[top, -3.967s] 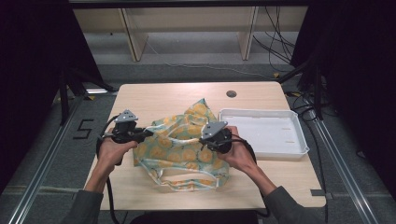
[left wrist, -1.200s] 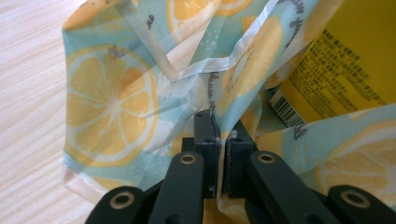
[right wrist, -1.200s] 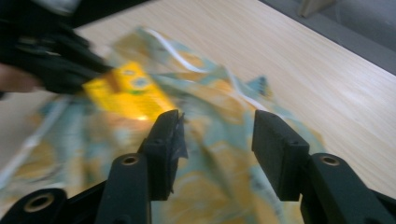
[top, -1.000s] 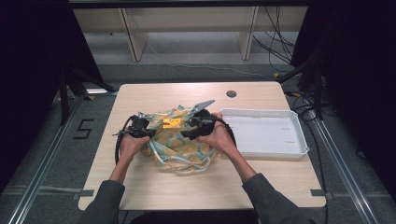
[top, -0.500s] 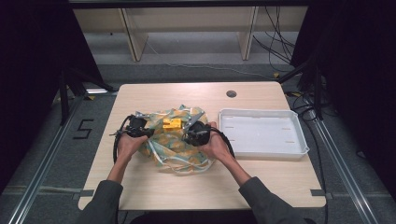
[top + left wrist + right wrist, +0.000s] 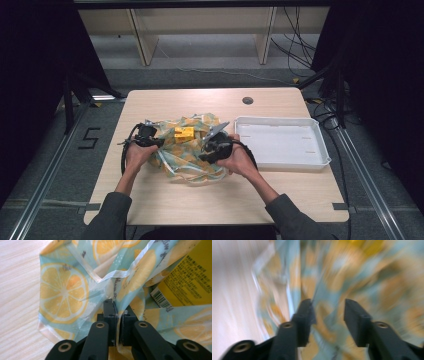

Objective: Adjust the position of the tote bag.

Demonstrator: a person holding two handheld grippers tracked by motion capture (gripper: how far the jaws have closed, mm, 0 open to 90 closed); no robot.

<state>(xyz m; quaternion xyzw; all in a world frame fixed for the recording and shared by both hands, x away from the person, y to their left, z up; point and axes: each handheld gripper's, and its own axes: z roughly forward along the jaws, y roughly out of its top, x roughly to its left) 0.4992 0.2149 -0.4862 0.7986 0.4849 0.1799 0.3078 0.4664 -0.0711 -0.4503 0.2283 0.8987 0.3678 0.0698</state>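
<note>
Two tongs are on the lemon-print bag (image 6: 187, 150) here, which sits crumpled around the middle of the desk (image 6: 165, 200), just left of the white tray (image 6: 280, 145). The left tongs (image 6: 118, 315) are pinched tight on a fold of the bag's left edge; in the left gripper view the two black jaws are squeezed together with only the thin printed fabric between them. A yellow box (image 6: 184, 132) sits in the top of the bag, just right of those tongs, and up close you can see its barcode (image 6: 161, 298) poking out past the fabric.

The right tongs (image 6: 327, 312) are at the bag's right side, between the bag and the tray. Their jaws have just been opening and stand about halfway apart, with bag fabric lying in the gap, but the pads aren't pressing on it. That view is pretty smeared, so I can't make out more detail. The tray itself sits apart from the bag, near the desk's right edge.
</note>
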